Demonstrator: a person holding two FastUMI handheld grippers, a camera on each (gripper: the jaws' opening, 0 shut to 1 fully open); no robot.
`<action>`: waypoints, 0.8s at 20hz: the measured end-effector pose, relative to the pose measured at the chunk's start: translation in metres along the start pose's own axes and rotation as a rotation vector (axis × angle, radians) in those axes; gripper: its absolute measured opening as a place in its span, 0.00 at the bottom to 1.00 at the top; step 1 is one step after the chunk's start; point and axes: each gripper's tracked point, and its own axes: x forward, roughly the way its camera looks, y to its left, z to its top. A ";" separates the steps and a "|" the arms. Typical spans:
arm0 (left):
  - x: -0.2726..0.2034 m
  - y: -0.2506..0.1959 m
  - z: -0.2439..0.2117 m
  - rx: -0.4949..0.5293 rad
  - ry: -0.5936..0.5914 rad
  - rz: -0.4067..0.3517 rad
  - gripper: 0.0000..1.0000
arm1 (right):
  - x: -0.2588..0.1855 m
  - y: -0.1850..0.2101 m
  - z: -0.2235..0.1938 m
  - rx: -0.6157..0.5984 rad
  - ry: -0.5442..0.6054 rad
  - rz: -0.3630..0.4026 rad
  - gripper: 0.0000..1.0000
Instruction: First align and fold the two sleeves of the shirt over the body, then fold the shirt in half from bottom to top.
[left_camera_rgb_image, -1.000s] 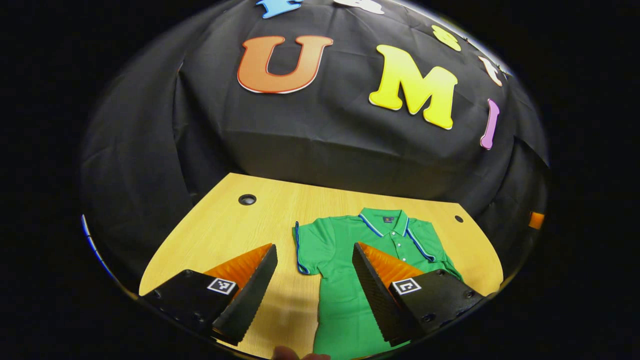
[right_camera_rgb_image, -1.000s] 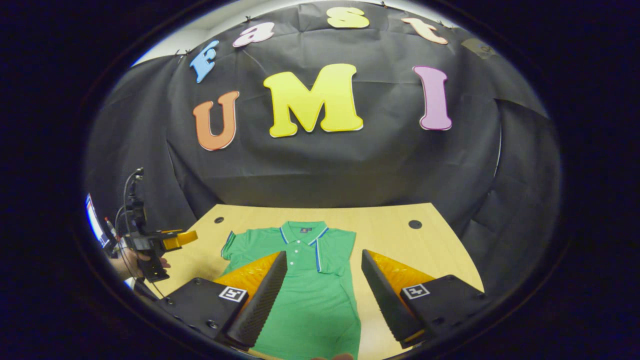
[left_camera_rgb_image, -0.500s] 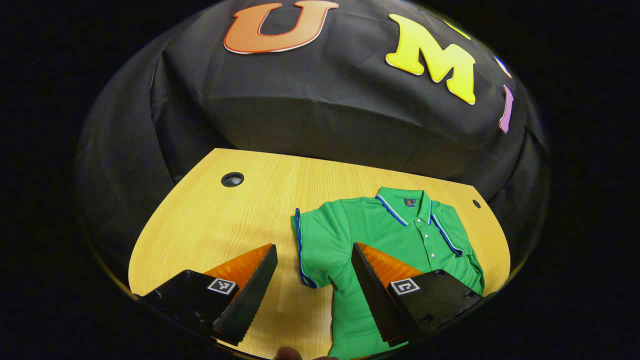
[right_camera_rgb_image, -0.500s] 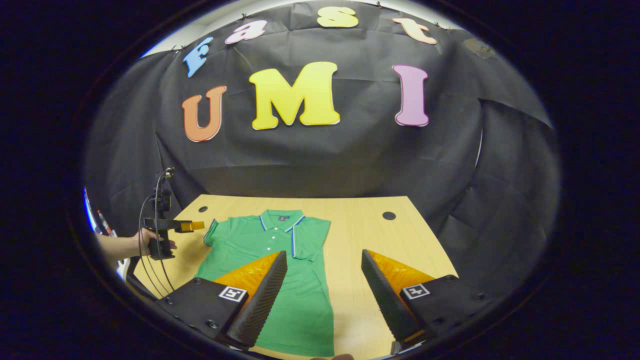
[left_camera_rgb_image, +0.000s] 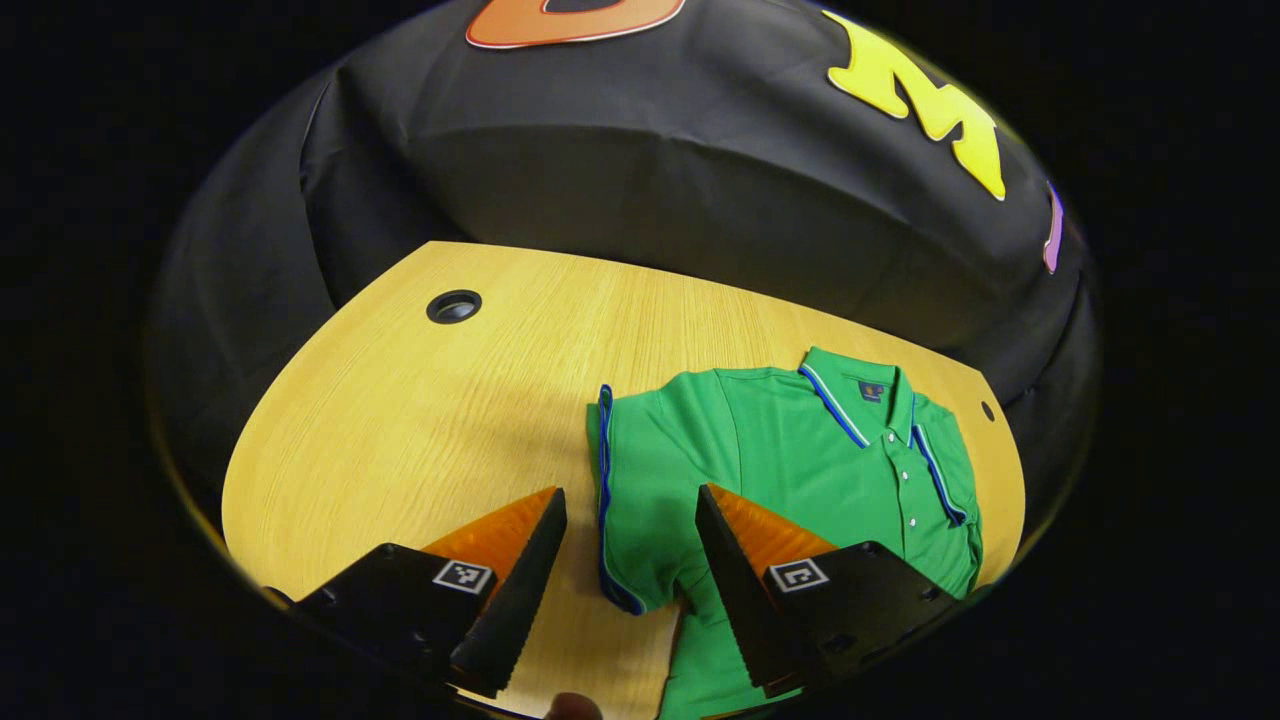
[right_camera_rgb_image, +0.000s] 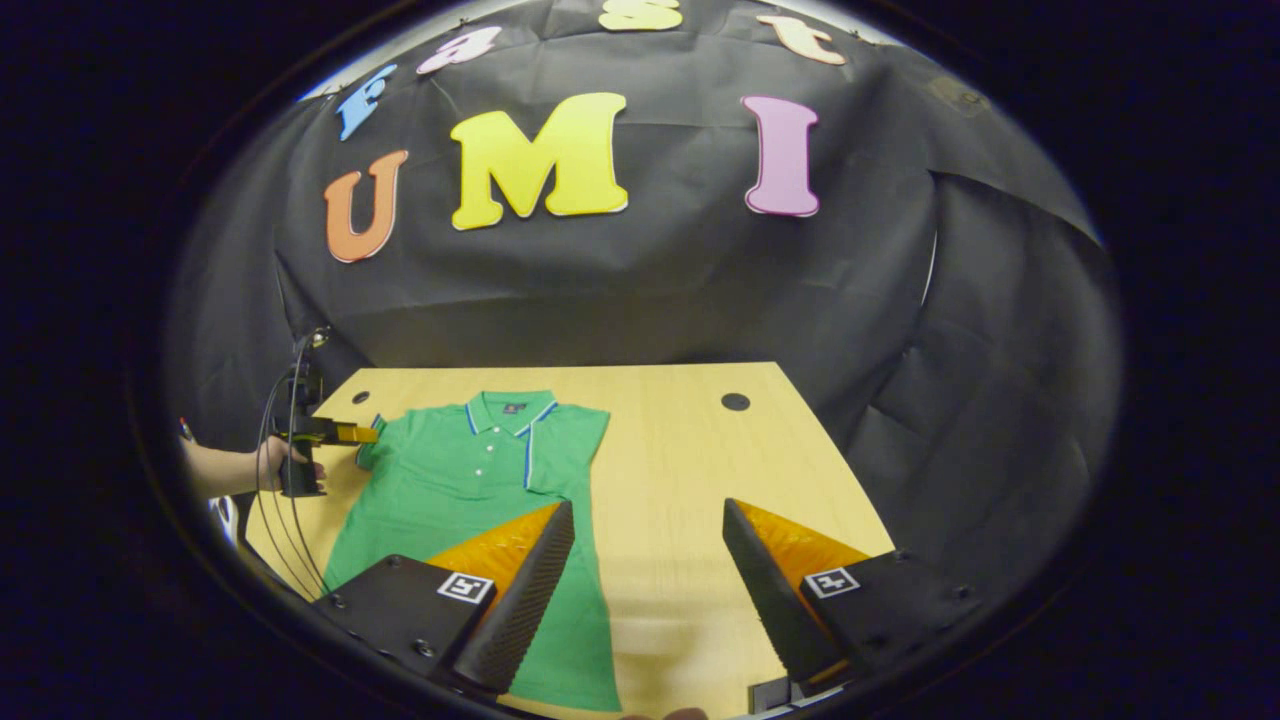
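On wooden surface (left_camera_rgb_image: 420, 420) green shirt (left_camera_rgb_image: 780, 450) lies flat: right sleeve (right_camera_rgb_image: 570, 450) apparently folded over body, left sleeve (left_camera_rgb_image: 625, 500) still out, bottom fold pending. Left gripper (left_camera_rgb_image: 625, 590) wide, straddling sleeve; right gripper (right_camera_rgb_image: 648, 590) wide, empty.

Both views are evenly and brightly lit from overhead, with saturated colours and no blur. The pale wooden table (left_camera_rgb_image: 420, 420) carries a soft sheen and faint shadows at 6 o'clock. The matte black cloth wall (right_camera_rgb_image: 640, 290) swallows light. Fisheye distortion bows the table edges, strongest towards 3 and 9 o'clock.
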 end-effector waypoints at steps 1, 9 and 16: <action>0.004 0.001 -0.002 0.001 0.005 0.022 0.82 | 0.004 -0.003 -0.003 0.005 0.002 -0.003 0.96; 0.011 0.011 -0.014 0.018 0.043 0.144 0.16 | 0.019 -0.017 -0.030 0.027 0.040 -0.014 0.96; -0.008 0.000 0.012 -0.050 -0.042 0.080 0.04 | 0.020 -0.024 -0.032 0.036 0.037 -0.020 0.94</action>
